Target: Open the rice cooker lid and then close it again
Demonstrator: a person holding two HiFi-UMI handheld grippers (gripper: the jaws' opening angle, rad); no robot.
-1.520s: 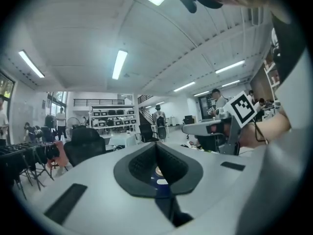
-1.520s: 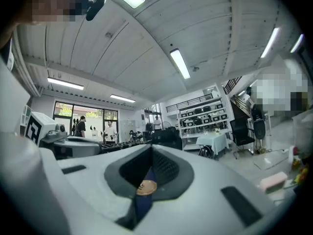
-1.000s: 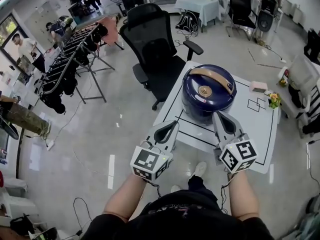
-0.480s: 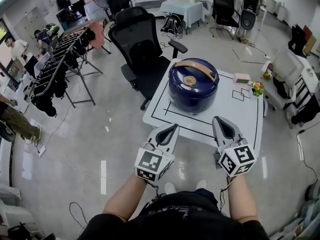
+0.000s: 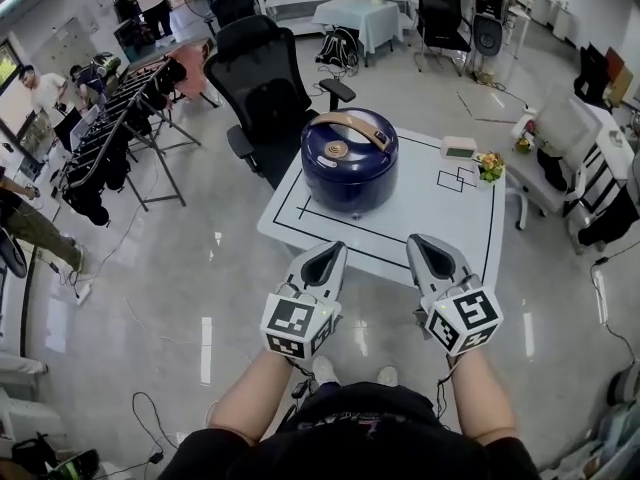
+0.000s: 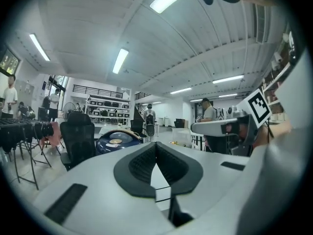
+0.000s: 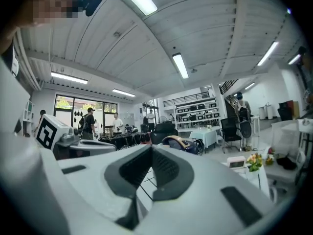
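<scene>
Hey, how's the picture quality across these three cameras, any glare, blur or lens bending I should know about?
Head view: sharp and evenly lit, wide-angle bending at the edges, ceiling lights mirrored as streaks on the glossy floor. Left gripper view: heavy fisheye with dark corners, strip lights blown white, rice cooker small but legible. Right gripper view: same fisheye, near fingers slightly soft.

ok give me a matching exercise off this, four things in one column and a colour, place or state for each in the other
1 rice cooker
2 office chair
3 flowers
4 left gripper

A black, on the floor beyond the table
B shut, nothing between the jaws
C at the table's far right corner
D dark blue, lid down

Pairs: 1-D, 2-A, 3-C, 4-B
</scene>
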